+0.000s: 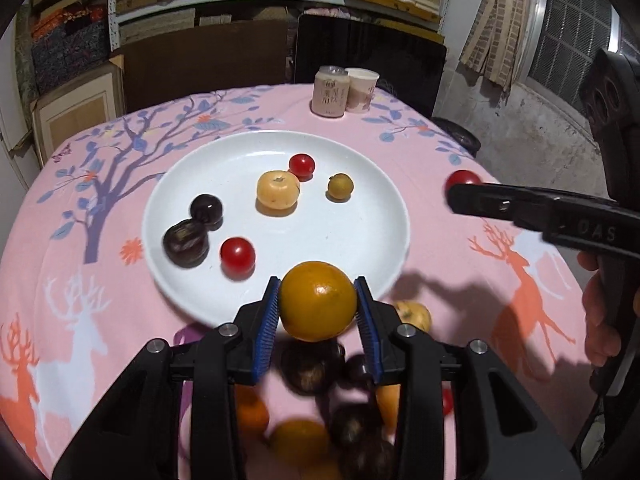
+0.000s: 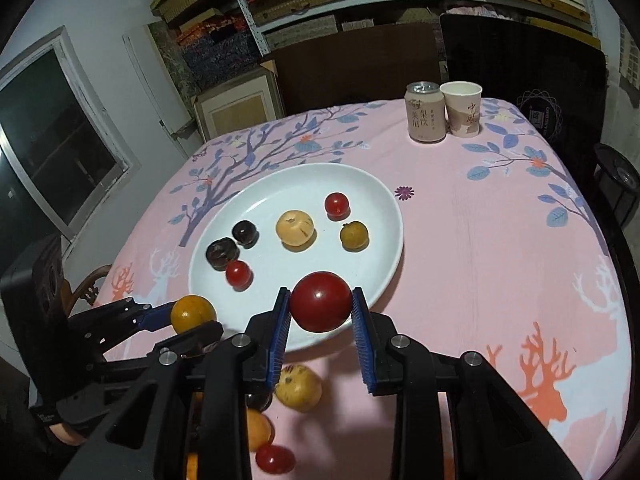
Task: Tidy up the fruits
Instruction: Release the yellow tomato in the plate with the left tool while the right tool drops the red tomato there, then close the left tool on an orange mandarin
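the round orange citrus fruit [image 1: 318, 300] sits clamped between the blue ribbed pads of the left gripper [image 1: 318, 308], lifted above the near rim of the round white ceramic plate [image 1: 360, 240]. the glossy red cherry tomato [image 2: 320, 301] is pinched the same way in the right gripper [image 2: 320, 312], its blue pads touching both sides, over the plate's near edge as seen from the right wrist view.

just ahead of both grippers, on the plate, lie six fruits: two dark purple plums [image 1: 186, 242] touching each other at the left, a small red tomato [image 1: 237, 256] just beside them, a pale yellow apple-shaped fruit [image 1: 278, 189] near the middle, another small red tomato [image 1: 301, 165] beyond it, and a small olive-yellow round fruit [image 1: 340, 186] to its right.

beneath and behind the left gripper's fingers, loose fruit lies blurred on the pink cloth: dark plums, orange pieces, and a spotted yellow fruit [image 1: 412, 314] just right of the grip. from the right wrist view the same spotted yellow fruit [image 2: 298, 387] lies under the gripper, with a red tomato [image 2: 274, 458] closer in.

the pink tablecloth with printed deer and blue trees [image 1: 460, 248] covers the table. far ahead stand a pinkish drink can [image 2: 425, 112] and a paper cup [image 2: 462, 109], touching side by side.
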Tool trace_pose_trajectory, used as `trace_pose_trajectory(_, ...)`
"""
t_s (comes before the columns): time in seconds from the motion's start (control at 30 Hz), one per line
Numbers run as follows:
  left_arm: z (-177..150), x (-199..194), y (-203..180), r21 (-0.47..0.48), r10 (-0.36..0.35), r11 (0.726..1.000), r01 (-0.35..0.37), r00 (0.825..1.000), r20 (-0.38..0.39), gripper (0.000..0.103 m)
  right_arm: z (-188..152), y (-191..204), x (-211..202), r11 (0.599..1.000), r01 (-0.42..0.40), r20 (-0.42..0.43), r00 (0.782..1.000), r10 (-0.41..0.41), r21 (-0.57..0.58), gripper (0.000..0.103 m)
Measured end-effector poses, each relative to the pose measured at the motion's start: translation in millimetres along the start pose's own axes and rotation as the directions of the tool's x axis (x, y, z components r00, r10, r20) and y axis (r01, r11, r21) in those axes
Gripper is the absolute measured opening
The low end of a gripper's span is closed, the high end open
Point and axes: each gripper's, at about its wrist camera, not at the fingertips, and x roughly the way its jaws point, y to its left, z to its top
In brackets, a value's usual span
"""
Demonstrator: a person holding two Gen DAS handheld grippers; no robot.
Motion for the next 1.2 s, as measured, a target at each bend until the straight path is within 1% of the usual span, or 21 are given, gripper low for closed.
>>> trace_pose_trajectory(0.1, 9.9, 34.6, 3.6, -0.001, 0.016, 1.000, -0.016, 0.999, -0.046, 0.036, 13.0, -5.8, 47.1, 1.000, 0.023, -0.066, 0.998, -0.022, 0.013, 0.031)
trace_pose_trajectory(0.17, 12.9, 51.6, 6.5, 0.001, 0.028, 1.000, -0.028, 0.997, -0.076, 0.036, 16.9, -8.8, 69.1, 0.999, 0.041, -0.091, 0.995, -0.039, 0.019, 0.031)
trace_pose_trajectory(0.23, 13.7, 64.3, 9.3, -0.003, 0.034, 0.999, -0.035, 0.994, -0.103, 0.036, 19.9, -8.9, 88.4, 0.998, 0.060, -0.112, 0.992, -0.058, 0.013, 0.031)
trace_pose_trajectory(0.33, 14.8, 73.8, 11.0, 0.005, 0.050, 0.999, -0.049, 0.992, -0.115, 0.036, 23.3, -7.2, 104.8, 0.997, 0.074, -0.122, 0.990, -0.072, 0.005, 0.031)
trace_pose_trajectory(0.4, 16.4, 74.2, 13.8, -0.003, 0.044, 0.999, -0.045, 0.992, -0.115, 0.038, 24.7, -4.6, 103.0, 0.998, 0.063, -0.100, 0.993, -0.063, 0.001, 0.041)
trace_pose_trajectory(0.43, 16.8, 70.9, 14.8, -0.007, 0.042, 0.999, -0.043, 0.993, -0.106, 0.042, 24.5, -3.0, 97.1, 0.998, 0.060, -0.076, 0.995, -0.059, 0.004, 0.048)
trace_pose_trajectory(0.5, 16.9, 57.3, 15.2, -0.002, 0.042, 0.999, -0.043, 0.997, -0.068, 0.048, 22.9, 0.6, 81.9, 0.999, 0.044, -0.040, 0.998, -0.044, 0.003, 0.048)
trace_pose_trajectory(0.6, 9.4, 22.7, 12.3, 0.013, 0.042, 0.999, -0.042, 0.999, -0.004, 0.052, 15.6, 1.6, 47.7, 1.000, 0.022, 0.021, 1.000, -0.023, 0.012, 0.048)
trace_pose_trajectory(0.67, -2.6, -3.5, 9.4, 0.030, 0.035, 0.999, -0.036, 0.999, 0.038, 0.055, 2.5, 2.1, 23.7, 1.000, 0.004, 0.048, 0.999, -0.005, 0.012, 0.050)
trace_pose_trajectory(0.7, -13.8, -20.5, 6.2, 0.048, 0.032, 0.998, -0.035, 0.997, 0.064, 0.059, -7.2, 1.9, 11.6, 1.000, -0.001, 0.061, 0.998, 0.001, 0.011, 0.051)
trace_pose_trajectory(0.73, -24.8, -34.0, 3.5, 0.062, 0.030, 0.997, -0.035, 0.996, 0.082, 0.062, -22.5, 2.0, -2.9, 1.000, -0.004, 0.076, 0.997, 0.003, 0.011, 0.055)
trace_pose_trajectory(0.77, -37.6, -46.1, 0.4, 0.080, 0.029, 0.996, -0.037, 0.995, 0.092, 0.062, -34.4, 2.1, -12.0, 1.000, -0.002, 0.084, 0.996, 0.002, 0.011, 0.058)
trace_pose_trajectory(0.8, -54.2, -58.7, -3.9, 0.099, 0.026, 0.994, -0.036, 0.995, 0.098, 0.063, -49.2, 2.3, -20.5, 1.000, 0.001, 0.089, 0.996, -0.002, 0.012, 0.059)
trace_pose_trajectory(0.9, -99.3, -82.1, -15.6, 0.139, 0.006, 0.990, -0.018, 0.996, 0.086, 0.063, -91.0, 0.5, -33.4, 0.999, -0.009, 0.070, 0.998, 0.007, 0.039, 0.060)
trace_pose_trajectory(1.0, -142.0, -89.7, -30.8, 0.173, -0.010, 0.985, 0.001, 0.999, 0.053, 0.063, -126.1, 1.8, -38.2, 0.997, -0.010, 0.063, 0.998, 0.006, 0.070, 0.060)
trace_pose_trajectory(1.07, -157.6, -87.4, -38.4, 0.186, 0.003, 0.983, -0.012, 0.999, 0.047, 0.063, -145.3, 4.7, -39.7, 0.996, -0.014, 0.066, 0.998, 0.009, 0.084, 0.060)
trace_pose_trajectory(1.1, -161.8, -84.1, -39.3, 0.175, 0.009, 0.984, -0.016, 0.999, 0.040, 0.062, -152.7, 7.3, -38.0, 0.996, -0.023, 0.057, 0.998, 0.018, 0.088, 0.059)
trace_pose_trajectory(1.2, -164.1, -71.1, -37.0, 0.119, -0.006, 0.993, 0.006, 1.000, 0.004, 0.062, -167.8, 16.0, -32.5, 0.996, -0.027, 0.031, 0.999, 0.025, 0.082, 0.059)
